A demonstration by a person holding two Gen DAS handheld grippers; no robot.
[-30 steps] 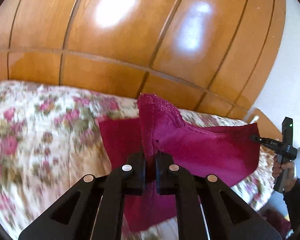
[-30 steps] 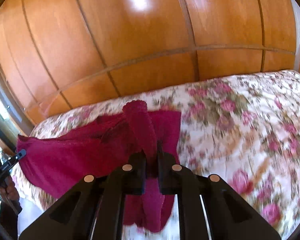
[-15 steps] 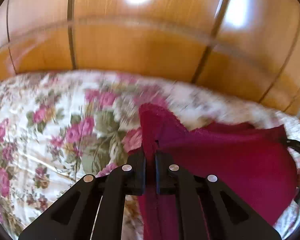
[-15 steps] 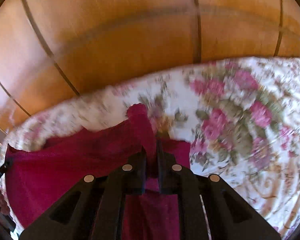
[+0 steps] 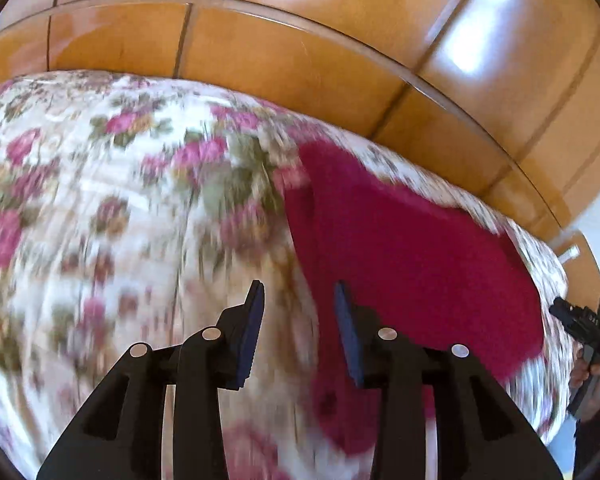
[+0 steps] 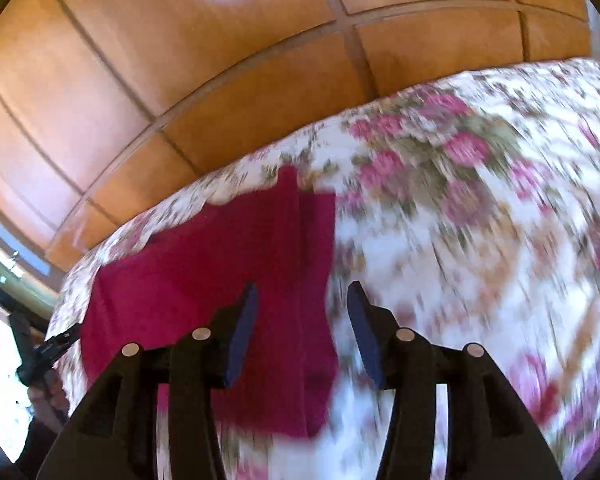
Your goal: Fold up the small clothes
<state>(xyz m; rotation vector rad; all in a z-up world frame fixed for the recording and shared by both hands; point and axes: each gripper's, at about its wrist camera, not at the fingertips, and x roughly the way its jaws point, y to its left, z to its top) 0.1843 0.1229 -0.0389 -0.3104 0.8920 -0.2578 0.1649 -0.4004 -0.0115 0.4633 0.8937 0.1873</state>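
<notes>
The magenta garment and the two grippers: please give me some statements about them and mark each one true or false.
1. The left gripper is open. True.
2. The right gripper is shut on the magenta garment. False: it is open and grips nothing.
3. The garment lies on the floral bedspread. True.
4. The garment is blue. False: it is magenta.
5. A wooden panelled wall stands behind the bed. True.

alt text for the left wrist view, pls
The left tool is open and holds nothing, above a magenta garment lying on a floral bedspread. Glossy wooden panels rise behind, and the right tool shows at the far right edge.
</notes>
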